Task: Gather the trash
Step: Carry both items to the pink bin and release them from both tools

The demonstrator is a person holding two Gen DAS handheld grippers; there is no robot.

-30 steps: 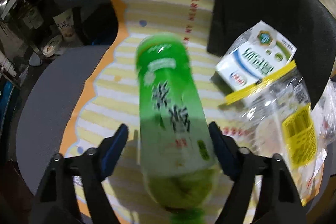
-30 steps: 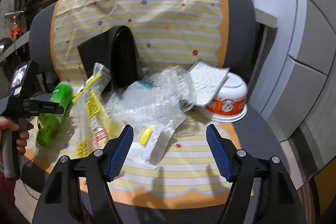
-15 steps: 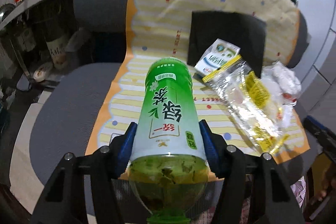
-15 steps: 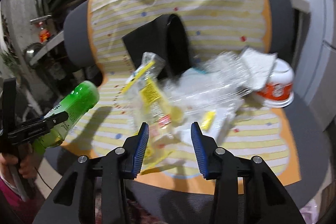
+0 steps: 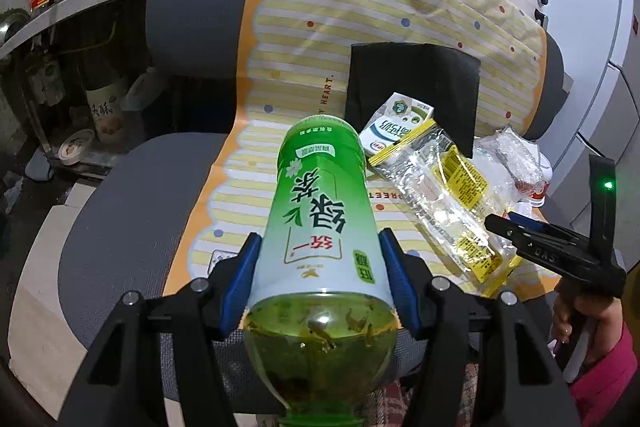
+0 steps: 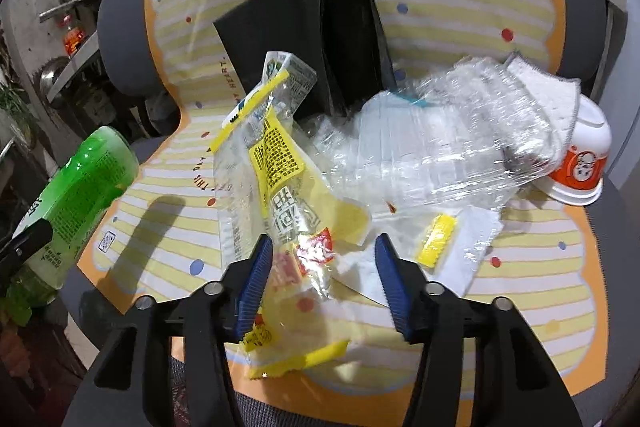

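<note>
A green plastic tea bottle with a white-and-green label [image 5: 326, 227] is gripped by the left gripper [image 5: 320, 279], its blue pads pressed against either side of the label. The bottle is held off the seat, base pointing away from the camera and its neck towards it, with dark dregs and leaves seen in the liquid near the neck. In the right wrist view the same bottle [image 6: 76, 195] is seen at the left edge, clear of the cloth.

The right gripper [image 6: 324, 275] is held with its jaws partly apart — a clear plastic bag with yellow printed labels and a yellow zip strip [image 6: 280, 187] lies between and ahead of the blue pads, but it is not pinched; only the left pad is close to the bag's edge.

The rest of the trash is spread on a yellow-striped, orange-edged cloth with coloured dots [image 6: 520, 267] draped over a grey office chair [image 5: 120, 227]. A crumpled sheet of clear plastic film [image 6: 432, 147] lies just beside the bag, and behind it a white paper bowl with an orange band [image 6: 580, 167] lies upturned. A small white-and-blue carton [image 5: 396, 127] is seen touching the bag's far end, in front of a black rectangular bin [image 5: 412, 87] — it is propped against the chair back.
</note>
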